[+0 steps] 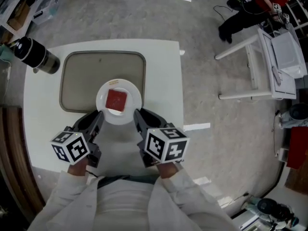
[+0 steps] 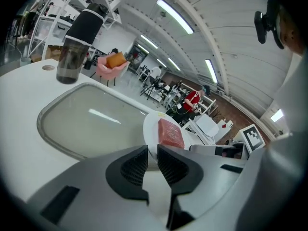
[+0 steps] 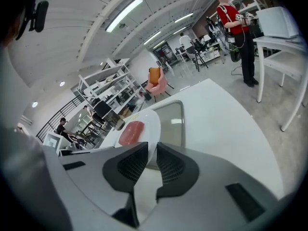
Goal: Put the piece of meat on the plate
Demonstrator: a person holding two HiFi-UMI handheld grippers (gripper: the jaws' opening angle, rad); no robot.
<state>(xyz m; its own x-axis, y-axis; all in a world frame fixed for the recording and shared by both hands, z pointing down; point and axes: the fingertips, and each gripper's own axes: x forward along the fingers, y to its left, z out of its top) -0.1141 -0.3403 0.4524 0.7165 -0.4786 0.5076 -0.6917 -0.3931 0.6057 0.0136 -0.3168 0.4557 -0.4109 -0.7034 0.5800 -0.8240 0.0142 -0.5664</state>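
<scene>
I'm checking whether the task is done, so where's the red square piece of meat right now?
In the head view the red square piece of meat lies on the round white plate, just left of centre, where the plate overlaps the near edge of the grey tray.

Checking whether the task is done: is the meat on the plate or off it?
On it: the red meat lies flat in the middle of the white plate.

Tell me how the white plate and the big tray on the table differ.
Shape: the plate is round, while the tray is rectangular with rounded corners. Colour: the plate is white, the tray grey-beige. Size: the tray is clearly larger than the plate. Load: the piece of meat lies on the plate, not on the tray's own surface. Both are shallow and sit on the white table.
</scene>
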